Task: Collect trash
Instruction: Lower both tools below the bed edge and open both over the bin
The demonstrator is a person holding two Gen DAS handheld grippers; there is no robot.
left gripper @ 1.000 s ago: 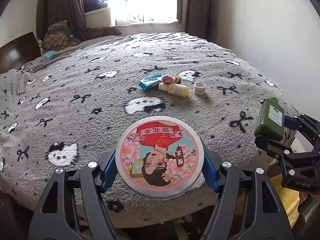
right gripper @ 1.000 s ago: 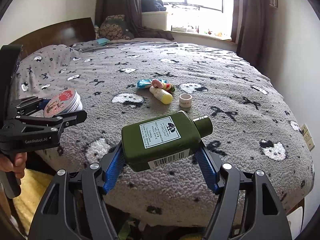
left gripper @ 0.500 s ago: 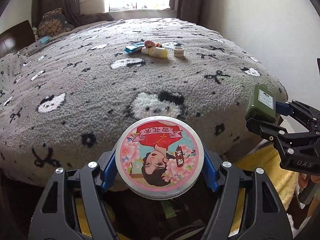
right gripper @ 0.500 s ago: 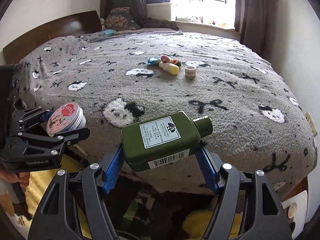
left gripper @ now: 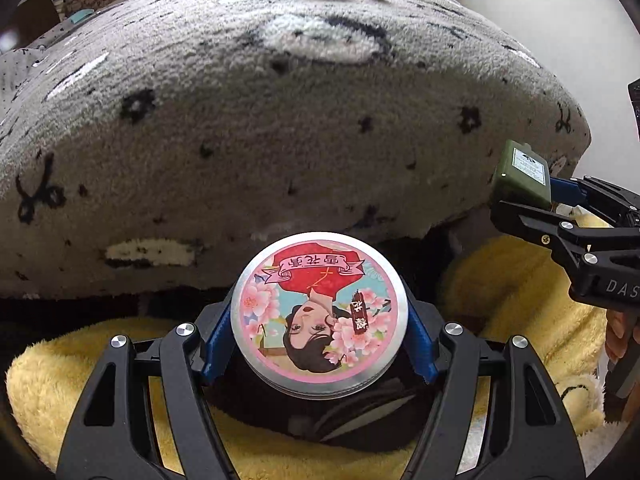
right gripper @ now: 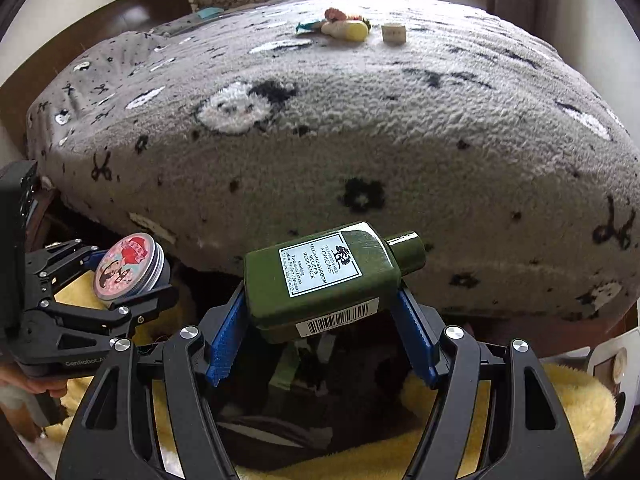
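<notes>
left wrist view: the left gripper (left gripper: 319,322) is clamped on a round tin (left gripper: 319,316) with a pink portrait lid, its blue pads pressing the tin's rim on both sides. the tin hangs off the near edge of the bed (left gripper: 280,120), over a dark opening ringed by yellow fluffy fabric (left gripper: 520,300) on the floor below the bed. what that opening is cannot be made out for sure; it reads as the mouth of a bin or bag.

right wrist view: the right gripper (right gripper: 320,312) is clenched on a green lotion bottle (right gripper: 324,276), held on its side with the cap pointing right, label up. it too sits just off the bed's near edge, above the same dark gap, where some items already seem to lie. the left gripper (right gripper: 132,276) with its tin (right gripper: 128,266) shows to the left of the bottle, close beside it and at a similar height.

judged from this, the step in hand is the carry-to-drop: both pieces of trash are off the bed and poised over the receptacle. the next move calls for lowering each a little so it is centred over the opening and clear of the yellow fabric, then letting go.

more remains: far back on the bed lie a yellow-capped tube (right gripper: 346,30), a blue wrapper (right gripper: 306,27), something pink (right gripper: 334,14) and a small white jar (right gripper: 393,33), all well apart from both grippers.
</notes>
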